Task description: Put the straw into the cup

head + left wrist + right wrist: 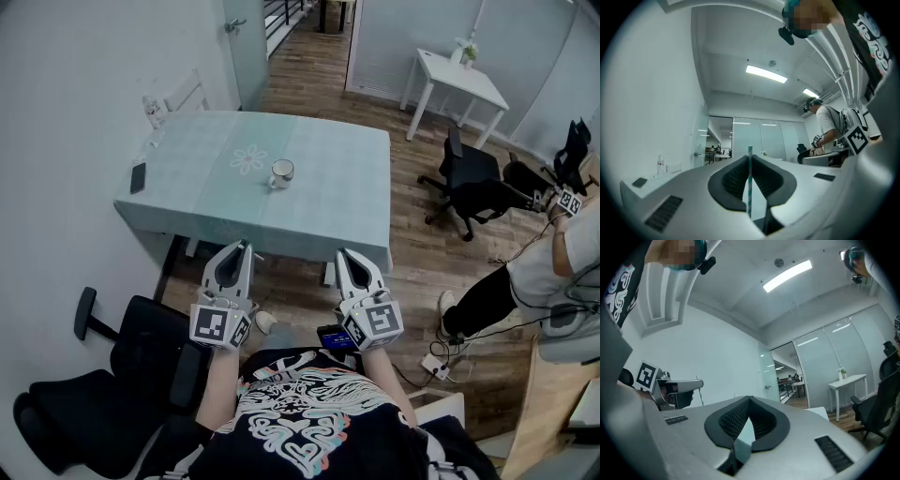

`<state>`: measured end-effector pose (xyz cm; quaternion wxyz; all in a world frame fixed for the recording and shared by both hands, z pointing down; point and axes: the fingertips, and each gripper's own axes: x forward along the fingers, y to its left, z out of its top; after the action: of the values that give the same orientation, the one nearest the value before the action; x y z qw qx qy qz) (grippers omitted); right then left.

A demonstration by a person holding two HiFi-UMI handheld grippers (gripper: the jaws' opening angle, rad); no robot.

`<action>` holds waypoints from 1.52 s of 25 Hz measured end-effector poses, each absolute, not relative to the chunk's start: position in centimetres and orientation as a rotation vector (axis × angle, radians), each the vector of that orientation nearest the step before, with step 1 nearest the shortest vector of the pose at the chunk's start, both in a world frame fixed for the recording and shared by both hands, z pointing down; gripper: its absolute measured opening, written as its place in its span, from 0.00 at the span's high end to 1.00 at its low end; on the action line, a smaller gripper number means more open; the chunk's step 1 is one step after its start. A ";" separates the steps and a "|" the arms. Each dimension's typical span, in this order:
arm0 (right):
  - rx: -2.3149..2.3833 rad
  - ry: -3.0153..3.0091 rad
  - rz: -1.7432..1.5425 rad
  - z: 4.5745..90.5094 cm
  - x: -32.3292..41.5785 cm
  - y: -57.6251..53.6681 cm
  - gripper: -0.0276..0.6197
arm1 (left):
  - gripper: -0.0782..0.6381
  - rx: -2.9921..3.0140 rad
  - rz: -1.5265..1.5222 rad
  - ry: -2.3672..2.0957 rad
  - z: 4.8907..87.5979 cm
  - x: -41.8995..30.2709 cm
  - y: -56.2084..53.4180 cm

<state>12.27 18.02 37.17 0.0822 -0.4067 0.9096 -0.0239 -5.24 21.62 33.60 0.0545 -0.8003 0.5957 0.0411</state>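
Two grippers sit close to our body, short of the counter [347, 187], both pointing forward and up. Our left gripper [750, 158] is closed down on the striped straw [749, 187], which stands upright in the narrow slot between the jaws with its top poking just above the tips. Our right gripper [750, 400] has its jaws brought together with nothing between them. The cup [281, 172] (a pale mug, by the look of it) stands upright near the middle of the teal-clothed counter, well apart from both grippers. A phone [138, 177] lies by the left edge and a bottle [153, 111] stands at the far left corner. We judge the task barely begun: the straw is in hand, but the whole reach is ahead. What worries us most is the straw itself. It is thin and light, pinched along a short stretch, so it could swivel or slide in the jaws as we swing forward, and a tilted tip would miss the small mouth. Coming in too low could also nudge the cup and tip it, since nothing steadies it.
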 end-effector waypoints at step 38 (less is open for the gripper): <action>-1.218 2.694 -0.198 39.2 14.2 15.9 0.93 | 0.84 -2.524 -0.034 1.826 38.3 -2.9 17.8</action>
<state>14.24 15.86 39.17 0.0890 -0.4095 0.9055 -0.0666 -2.86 17.81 38.29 0.0132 -0.8101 0.5860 -0.0109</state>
